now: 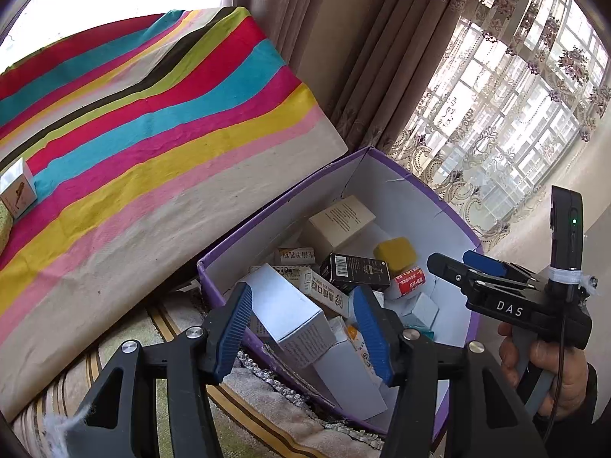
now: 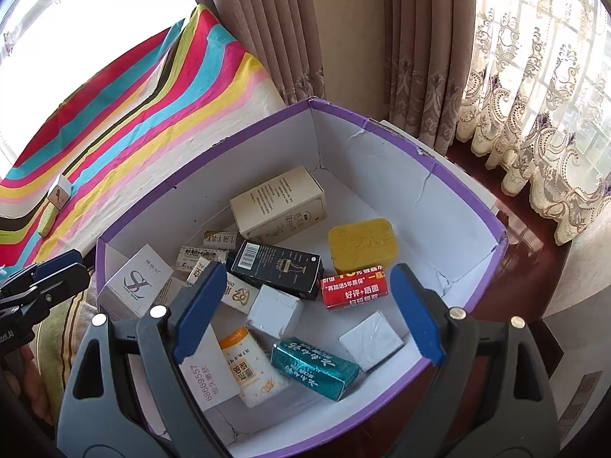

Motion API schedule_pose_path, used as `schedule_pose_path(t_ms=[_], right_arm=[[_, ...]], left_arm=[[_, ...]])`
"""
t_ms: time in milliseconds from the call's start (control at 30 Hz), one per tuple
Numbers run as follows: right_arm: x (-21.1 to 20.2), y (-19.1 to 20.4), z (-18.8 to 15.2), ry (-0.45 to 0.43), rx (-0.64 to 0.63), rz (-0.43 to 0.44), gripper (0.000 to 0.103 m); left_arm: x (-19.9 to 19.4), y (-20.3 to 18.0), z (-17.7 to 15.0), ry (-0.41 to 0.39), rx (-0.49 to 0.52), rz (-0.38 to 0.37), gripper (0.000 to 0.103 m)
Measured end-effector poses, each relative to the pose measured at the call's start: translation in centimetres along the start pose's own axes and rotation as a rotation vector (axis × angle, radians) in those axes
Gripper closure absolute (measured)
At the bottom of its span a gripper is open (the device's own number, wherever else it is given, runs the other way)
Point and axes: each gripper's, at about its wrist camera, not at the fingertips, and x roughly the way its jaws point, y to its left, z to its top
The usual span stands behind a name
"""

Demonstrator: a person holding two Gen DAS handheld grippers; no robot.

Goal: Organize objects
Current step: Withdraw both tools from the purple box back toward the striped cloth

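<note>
A bed (image 1: 160,160) under a striped cloth (image 2: 126,114) fills the left of both views. Near its left edge a small white box (image 1: 17,187) stands on the cloth, with a green sponge (image 2: 47,223) touching it on the near side. Beside the bed, lower down, a purple carton (image 2: 267,129) rests on a beige striped cover (image 1: 114,347) with a beaded trim; the carton's left wall runs close along the bed's edge.

Small cartons (image 2: 278,267) and a yellow sponge (image 2: 361,244) lie jumbled inside the purple box (image 2: 492,225).
</note>
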Motion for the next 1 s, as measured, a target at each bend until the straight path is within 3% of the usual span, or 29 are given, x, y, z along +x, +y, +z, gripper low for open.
schedule_pose_path(t_ms=[633, 1000], right_arm=[[-0.3, 4.4, -0.8, 0.032, -0.088, 0.049, 0.014], [-0.5, 10.4, -1.6, 0.042, -0.175, 0.126, 0.013]], left_arm=[[-2.3, 4.8, -0.7, -0.057, -0.17, 0.015, 0.038], [-6.1, 11.6, -2.6, -0.12, -0.336, 0.122, 0.028]])
